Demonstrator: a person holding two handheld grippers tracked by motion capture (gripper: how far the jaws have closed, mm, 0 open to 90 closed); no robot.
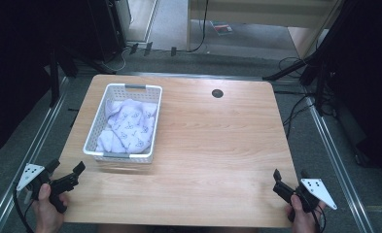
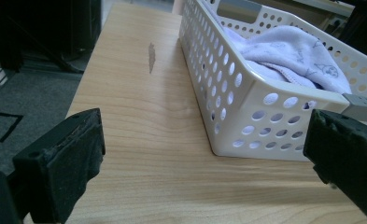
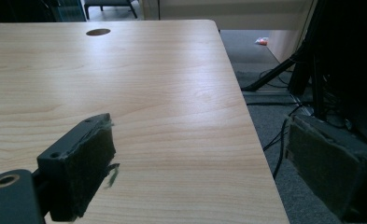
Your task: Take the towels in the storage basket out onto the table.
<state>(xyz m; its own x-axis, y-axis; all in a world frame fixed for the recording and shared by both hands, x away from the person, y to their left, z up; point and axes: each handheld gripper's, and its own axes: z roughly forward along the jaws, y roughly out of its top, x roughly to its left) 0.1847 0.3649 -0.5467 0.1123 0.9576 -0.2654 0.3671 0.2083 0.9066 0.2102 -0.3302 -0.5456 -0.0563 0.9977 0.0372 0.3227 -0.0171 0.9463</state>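
You are holding your left gripper [image 1: 65,171] and right gripper [image 1: 289,179] wide apart, both empty; the basket [image 1: 97,122] is holding what looks like towelling cloth [image 1: 130,125].

1. Left hand [image 1: 46,204] grips the left gripper [image 1: 66,170] at the near left, its jaws spread wide and holding nothing.
2. Right hand [image 1: 303,213] grips the right gripper [image 1: 290,174] at the near right, its jaws likewise wide apart, nothing between them.
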